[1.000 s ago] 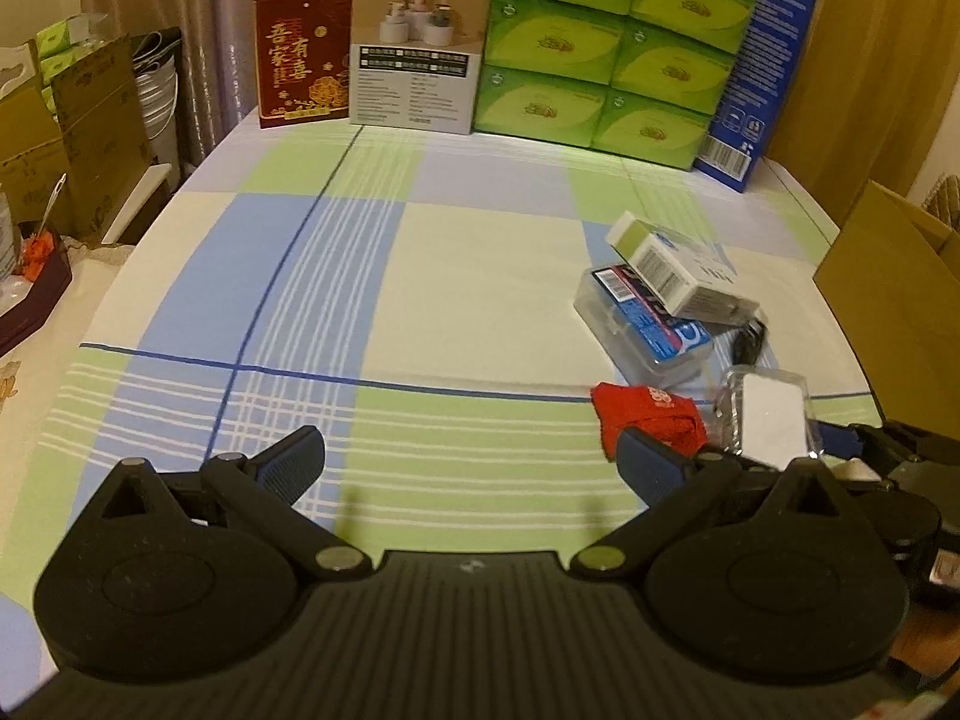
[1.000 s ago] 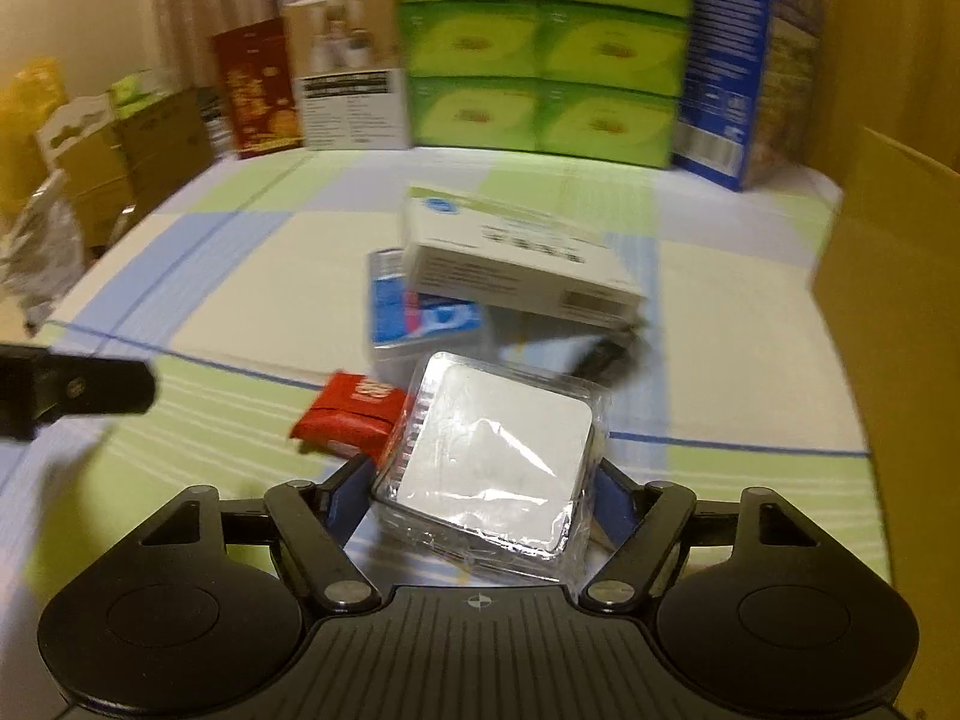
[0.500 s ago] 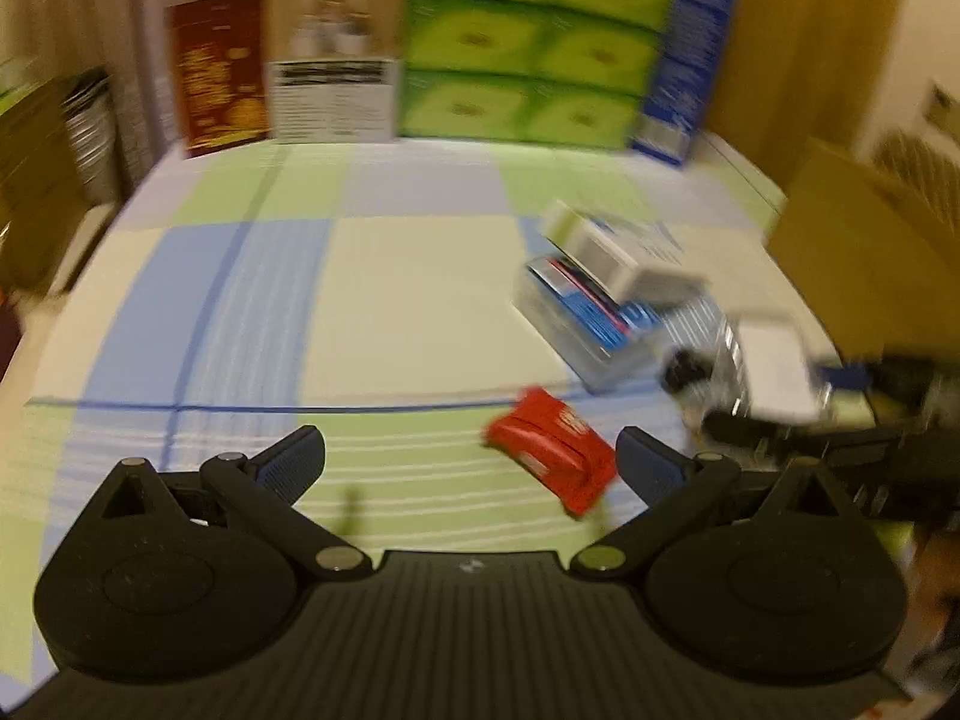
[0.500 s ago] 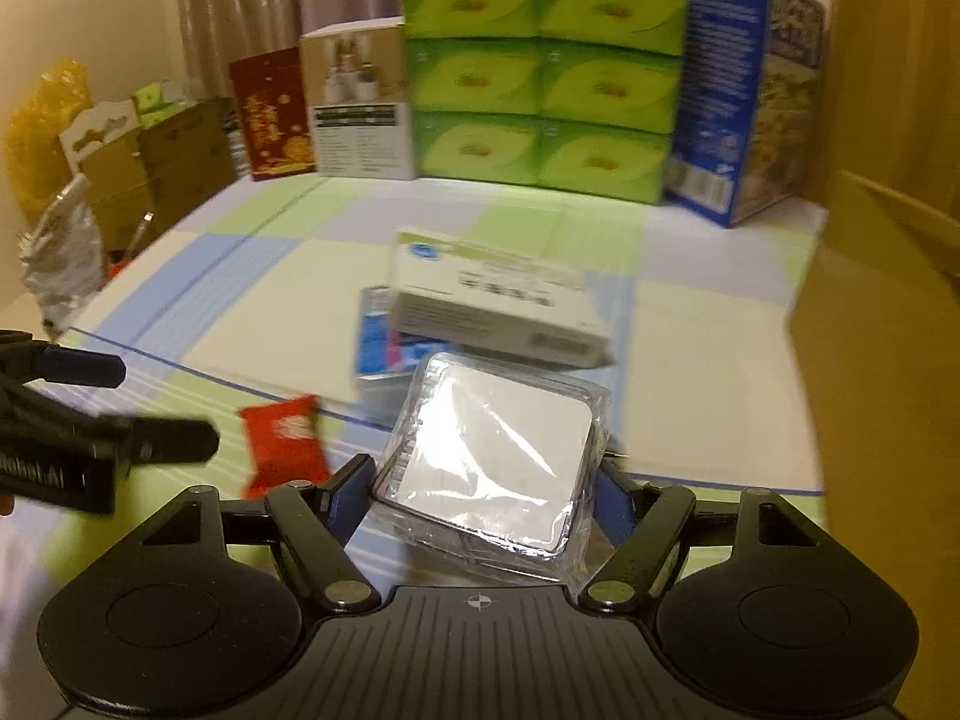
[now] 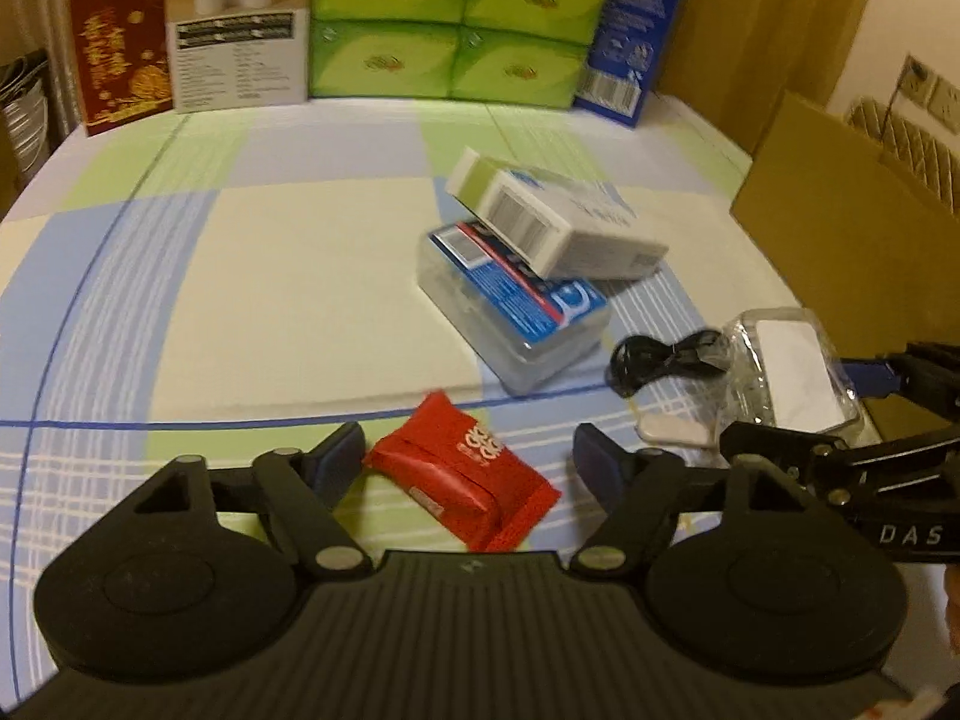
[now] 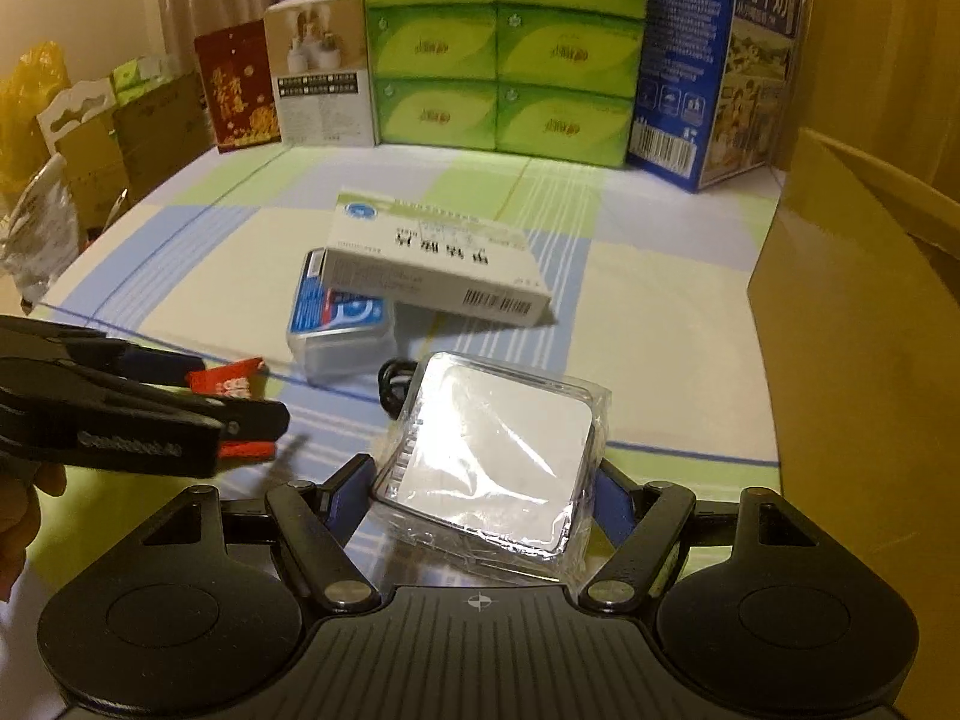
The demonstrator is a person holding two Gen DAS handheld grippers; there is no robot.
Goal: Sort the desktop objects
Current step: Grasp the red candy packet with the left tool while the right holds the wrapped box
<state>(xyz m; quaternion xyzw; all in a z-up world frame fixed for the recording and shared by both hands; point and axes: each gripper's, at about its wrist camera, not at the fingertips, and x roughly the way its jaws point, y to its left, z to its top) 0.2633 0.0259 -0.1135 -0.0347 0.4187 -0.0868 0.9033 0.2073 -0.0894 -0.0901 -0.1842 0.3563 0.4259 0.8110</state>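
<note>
On the checked tablecloth [image 5: 288,276] in the left wrist view, we see the red packet [image 5: 465,480] lying between the spread fingers of our left gripper [image 5: 468,462], neither pad touching it. This view alone shows a small white oval piece [image 5: 675,429] just beside the black cable [image 5: 666,354]. The right wrist view gives what the left cannot: the printed face of the white medicine box [image 6: 438,261], propped on the clear plastic case [image 6: 339,330], and the side of the blue milk carton [image 6: 714,60]. There our right gripper [image 6: 483,483] is clamped on the clear-wrapped white square pack [image 6: 492,456], holding it tilted above the cloth, next to the cardboard box [image 6: 864,312]. We hold the left gripper low and level over the packet; from the right view it reaches in from the left edge, jaws flanking the red.
</note>
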